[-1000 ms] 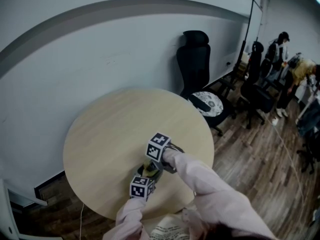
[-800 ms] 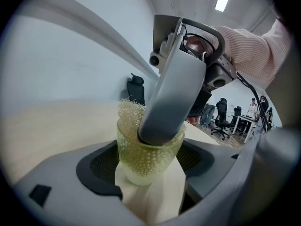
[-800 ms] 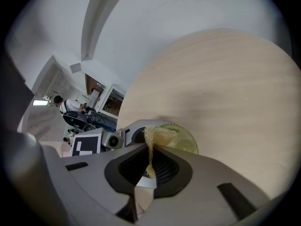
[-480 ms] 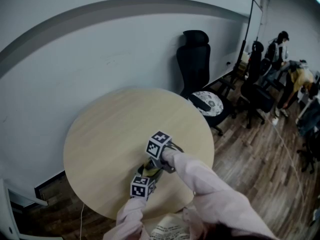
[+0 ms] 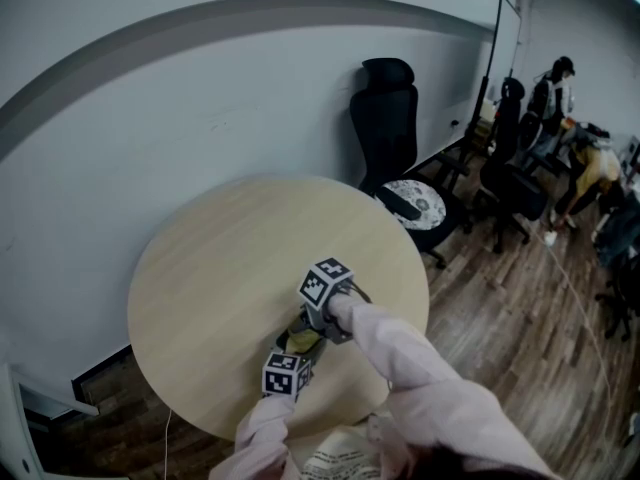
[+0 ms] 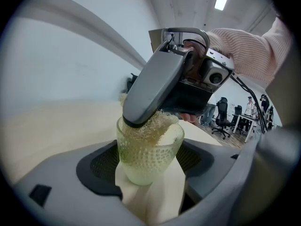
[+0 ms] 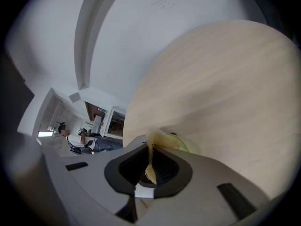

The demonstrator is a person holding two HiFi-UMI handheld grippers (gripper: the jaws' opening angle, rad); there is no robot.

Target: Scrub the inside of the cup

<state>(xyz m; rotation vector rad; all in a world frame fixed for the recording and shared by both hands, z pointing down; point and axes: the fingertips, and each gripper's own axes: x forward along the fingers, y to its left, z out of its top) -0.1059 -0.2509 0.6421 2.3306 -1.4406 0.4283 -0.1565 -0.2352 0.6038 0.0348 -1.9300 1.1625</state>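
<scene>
Cup (image 6: 149,157): dimpled glass; likely rigid, slippery, breakable; hold by the side wall.
Left claw (image 6: 150,175): clamped on cup, lower centre.
Right claw (image 7: 150,168): pinching soft scrubber (image 6: 151,126) in cup.

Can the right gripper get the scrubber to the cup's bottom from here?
Probably only partway. The left gripper grips the cup, and the right gripper's scrubber sits inside its rim. But that gripper's broad jaw covers much of the mouth, which may limit depth.
</scene>
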